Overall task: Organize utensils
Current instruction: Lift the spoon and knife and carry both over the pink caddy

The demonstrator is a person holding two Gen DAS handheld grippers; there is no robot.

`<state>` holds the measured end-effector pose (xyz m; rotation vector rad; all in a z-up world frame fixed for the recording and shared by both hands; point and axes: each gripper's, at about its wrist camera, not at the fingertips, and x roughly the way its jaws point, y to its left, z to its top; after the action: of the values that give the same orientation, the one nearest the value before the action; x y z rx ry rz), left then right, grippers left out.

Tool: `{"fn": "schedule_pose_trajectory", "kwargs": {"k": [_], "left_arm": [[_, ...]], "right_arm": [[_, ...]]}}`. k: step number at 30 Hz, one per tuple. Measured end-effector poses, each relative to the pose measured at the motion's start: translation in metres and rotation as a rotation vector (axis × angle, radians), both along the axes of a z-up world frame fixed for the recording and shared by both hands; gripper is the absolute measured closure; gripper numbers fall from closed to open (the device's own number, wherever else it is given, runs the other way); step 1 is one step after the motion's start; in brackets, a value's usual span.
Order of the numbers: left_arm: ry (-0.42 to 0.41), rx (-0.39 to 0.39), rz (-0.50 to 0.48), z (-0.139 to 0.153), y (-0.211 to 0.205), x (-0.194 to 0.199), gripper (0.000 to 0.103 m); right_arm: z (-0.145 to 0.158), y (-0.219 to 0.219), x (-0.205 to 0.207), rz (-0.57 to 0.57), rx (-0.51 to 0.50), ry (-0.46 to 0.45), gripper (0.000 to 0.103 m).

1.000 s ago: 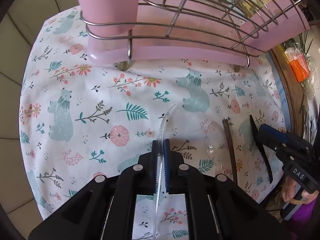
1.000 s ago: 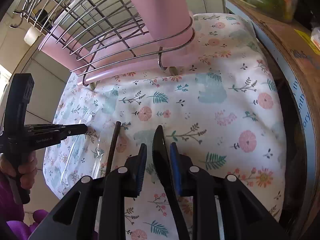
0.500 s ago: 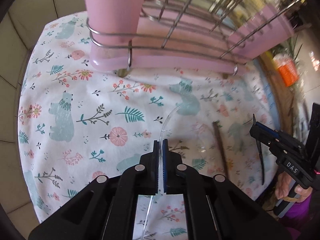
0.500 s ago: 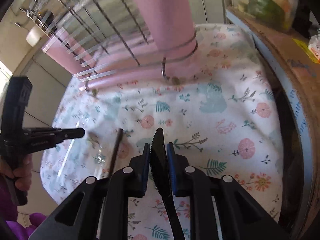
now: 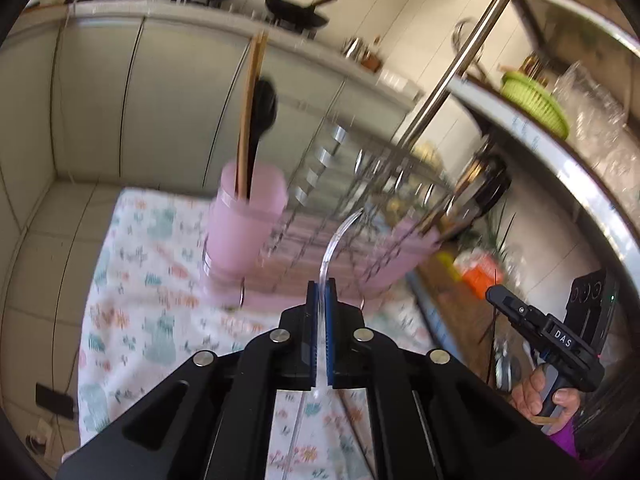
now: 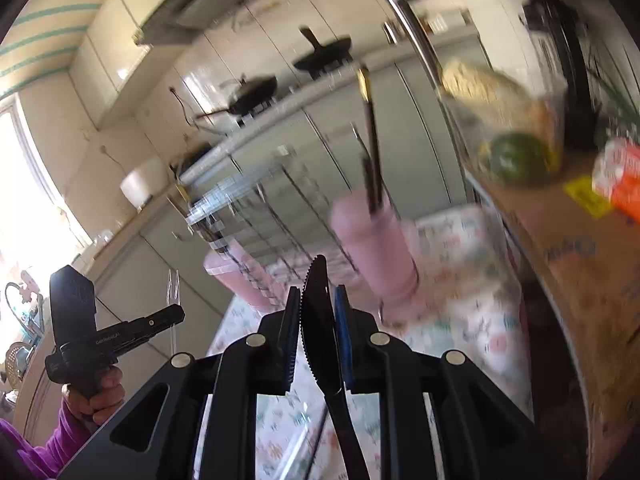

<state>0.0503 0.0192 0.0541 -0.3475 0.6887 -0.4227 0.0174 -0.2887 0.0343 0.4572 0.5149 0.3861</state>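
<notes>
So, biggest thing first: the wire rack (image 5: 360, 216) with its pink cups (image 5: 246, 220) sits ahead on the floral cloth (image 5: 152, 280), with open air above. Your right gripper (image 6: 318, 320) pinches a black serrated knife (image 6: 318, 312), stiff and light. Your left gripper (image 5: 320, 320) is clamped on a clear plastic fork (image 5: 336, 240), probably slippery and brittle. Watch the rack wires; the chopsticks (image 5: 250, 112) crowd that cup.
</notes>
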Motion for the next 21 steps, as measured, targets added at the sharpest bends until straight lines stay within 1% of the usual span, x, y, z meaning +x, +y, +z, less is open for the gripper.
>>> {"fn": "schedule_pose_trajectory", "kwargs": {"k": [3,5,9,13,17,21], "left_arm": [[-0.114,-0.045,0.045,0.030,0.010,0.001,0.101],[-0.181,-0.073,0.073,0.047,0.016,0.005,0.101],[-0.298,-0.114,0.129,0.073,0.019,0.013,0.101],[-0.369,-0.142,0.178,0.087,0.019,0.027,0.101],[-0.417,-0.163,0.223,0.091,0.019,0.043,0.101],[-0.475,-0.139,0.258,0.089,0.018,0.056,0.101]], "right_arm": [[0.027,-0.002,0.002,-0.020,0.030,-0.107,0.087],[0.043,-0.004,0.006,-0.032,0.043,-0.162,0.087],[0.068,-0.005,0.018,-0.071,0.056,-0.273,0.087],[0.082,-0.006,0.035,-0.111,0.070,-0.370,0.086],[0.086,-0.004,0.053,-0.144,0.069,-0.425,0.087],[0.080,0.005,0.075,-0.141,0.064,-0.464,0.086]]}}
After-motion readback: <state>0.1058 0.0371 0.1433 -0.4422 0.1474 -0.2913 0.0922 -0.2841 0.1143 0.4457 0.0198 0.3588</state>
